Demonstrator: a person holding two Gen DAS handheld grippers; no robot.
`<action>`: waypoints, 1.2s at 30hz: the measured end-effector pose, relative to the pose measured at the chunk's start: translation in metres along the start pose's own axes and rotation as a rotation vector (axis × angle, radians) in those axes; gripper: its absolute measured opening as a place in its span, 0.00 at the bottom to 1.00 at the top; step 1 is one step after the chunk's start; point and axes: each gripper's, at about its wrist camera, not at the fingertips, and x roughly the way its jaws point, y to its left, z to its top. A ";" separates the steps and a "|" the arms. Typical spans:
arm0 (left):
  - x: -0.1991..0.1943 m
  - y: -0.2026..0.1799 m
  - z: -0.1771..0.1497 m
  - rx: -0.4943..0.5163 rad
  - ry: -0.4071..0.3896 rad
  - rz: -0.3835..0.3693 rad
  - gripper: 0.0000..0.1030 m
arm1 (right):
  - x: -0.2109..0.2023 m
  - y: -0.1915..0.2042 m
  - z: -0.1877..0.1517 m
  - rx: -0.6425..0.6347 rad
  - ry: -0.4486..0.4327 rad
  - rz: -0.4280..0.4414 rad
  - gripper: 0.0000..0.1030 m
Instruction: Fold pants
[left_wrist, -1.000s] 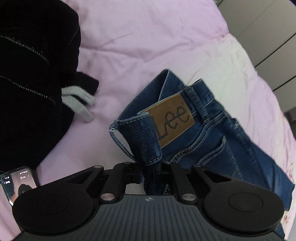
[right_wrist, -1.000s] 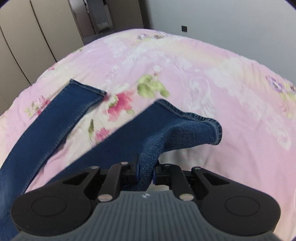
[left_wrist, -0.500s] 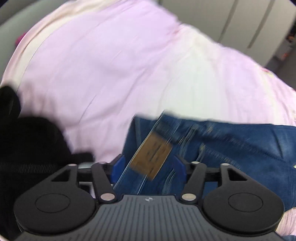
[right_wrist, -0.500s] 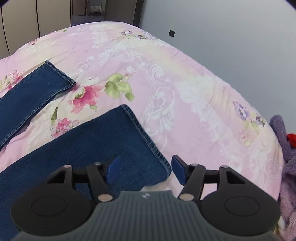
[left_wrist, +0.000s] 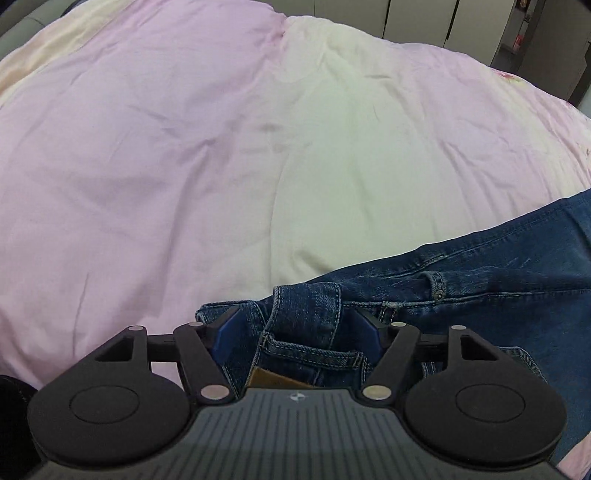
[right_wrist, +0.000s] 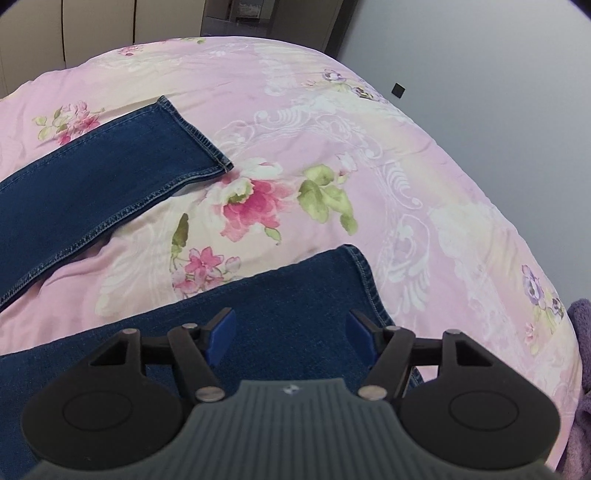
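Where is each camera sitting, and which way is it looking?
Left wrist: sits on the left gripper, looking along its open fingers at the jeans waistband on the pink bedcover.
Right wrist: sits on the right gripper, open, looking over the leg hems.
Both views show the same jeans and bedcover.

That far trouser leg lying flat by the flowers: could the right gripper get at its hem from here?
Probably yes. The right gripper is open over the near leg, and only bare quilt separates it from the far leg, whose hem lies flat and uncovered.
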 end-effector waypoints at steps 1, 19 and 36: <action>0.006 0.003 0.000 -0.022 0.009 -0.022 0.77 | 0.003 0.004 0.001 -0.012 -0.001 0.005 0.61; 0.014 -0.047 0.006 -0.089 0.018 0.159 0.16 | 0.063 -0.048 0.058 0.220 0.081 0.039 0.48; -0.053 -0.035 -0.016 -0.280 -0.190 0.120 0.14 | 0.052 -0.054 0.064 0.262 0.019 0.027 0.00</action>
